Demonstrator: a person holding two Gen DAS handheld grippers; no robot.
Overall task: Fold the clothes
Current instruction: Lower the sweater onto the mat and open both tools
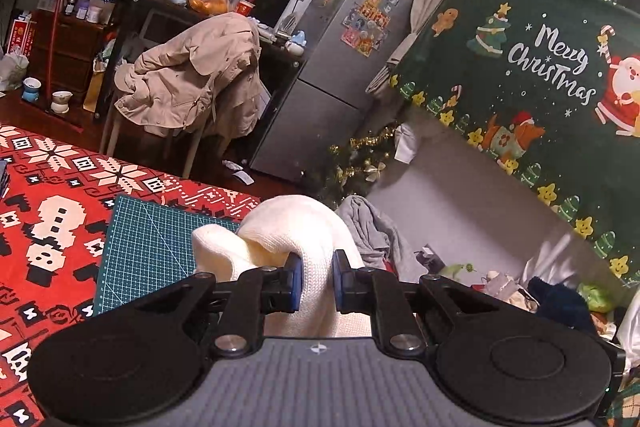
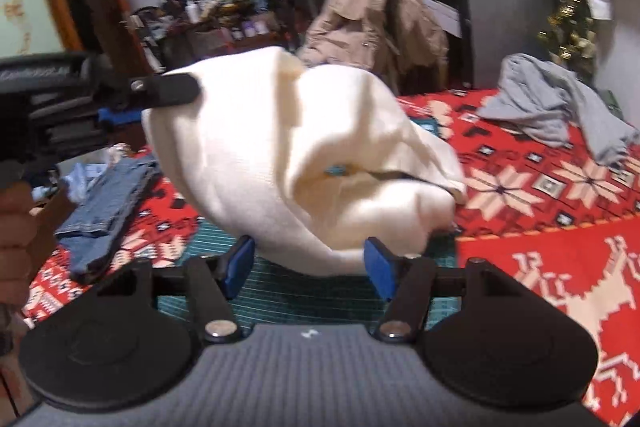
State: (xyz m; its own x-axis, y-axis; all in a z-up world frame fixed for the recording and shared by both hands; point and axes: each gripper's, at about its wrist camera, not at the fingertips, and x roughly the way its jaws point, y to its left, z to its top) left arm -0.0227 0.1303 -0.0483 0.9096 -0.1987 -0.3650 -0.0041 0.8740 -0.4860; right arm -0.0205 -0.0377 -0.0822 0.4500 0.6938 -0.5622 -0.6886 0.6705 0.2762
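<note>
A cream knit garment [image 1: 288, 227] hangs lifted above the green cutting mat [image 1: 152, 247] on the red patterned cloth [image 1: 48, 211]. My left gripper [image 1: 316, 283] is shut on a fold of it, the blue pads pinching the knit. In the right wrist view the same garment [image 2: 312, 147] hangs as a bulging bundle, held at its upper left by the left gripper [image 2: 148, 103]. My right gripper [image 2: 310, 265] sits low over the mat [image 2: 304, 295]. The garment's bottom edge lies between its pads, which stand apart and show no pinch on the cloth.
Folded jeans [image 2: 108, 203] lie left of the mat, and a person's hand [image 2: 16, 227] shows at the left edge. A crumpled grey garment [image 2: 552, 107] lies at the far right of the cloth. Beyond are a chair with a beige jacket [image 1: 192, 87] and a fridge [image 1: 332, 67].
</note>
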